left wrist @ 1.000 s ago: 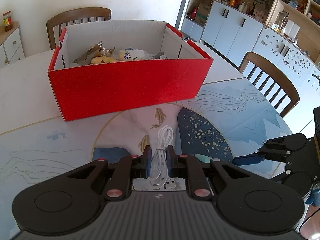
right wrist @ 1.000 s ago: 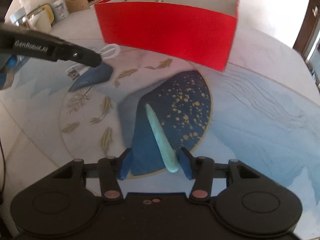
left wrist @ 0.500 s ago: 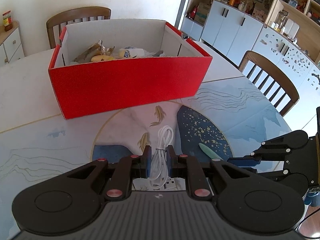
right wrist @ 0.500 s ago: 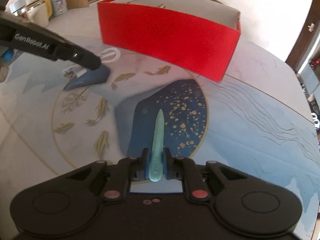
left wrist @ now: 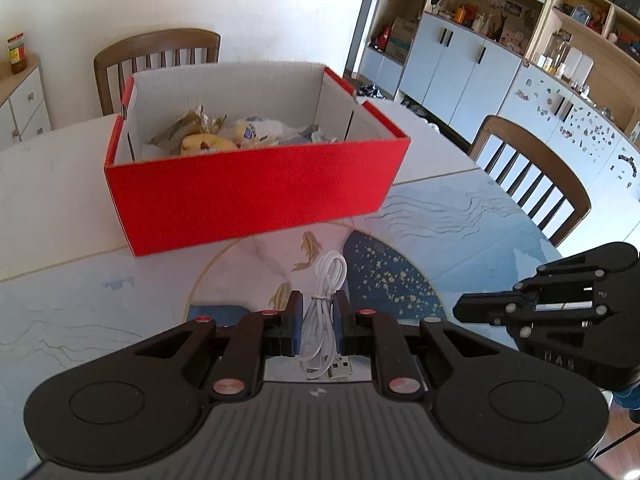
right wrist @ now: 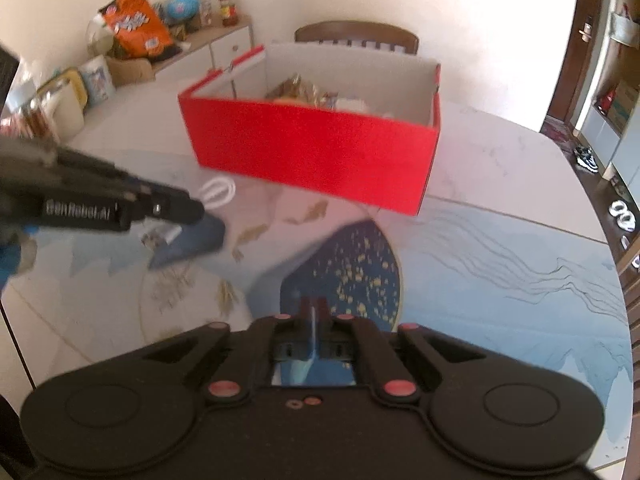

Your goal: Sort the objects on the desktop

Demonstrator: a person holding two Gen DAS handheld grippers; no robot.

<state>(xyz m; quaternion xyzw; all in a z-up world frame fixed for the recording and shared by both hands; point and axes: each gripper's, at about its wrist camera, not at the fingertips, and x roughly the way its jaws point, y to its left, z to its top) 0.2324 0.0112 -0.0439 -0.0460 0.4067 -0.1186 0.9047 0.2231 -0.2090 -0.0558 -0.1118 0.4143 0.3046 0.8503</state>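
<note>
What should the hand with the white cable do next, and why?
Probably carry it forward and up over the red box. The left gripper is shut on the white cable, and the box sits open just ahead with other things already inside.

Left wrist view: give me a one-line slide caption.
Left gripper shut on a white cable, red box of sorted items ahead, right gripper at the right.
</note>
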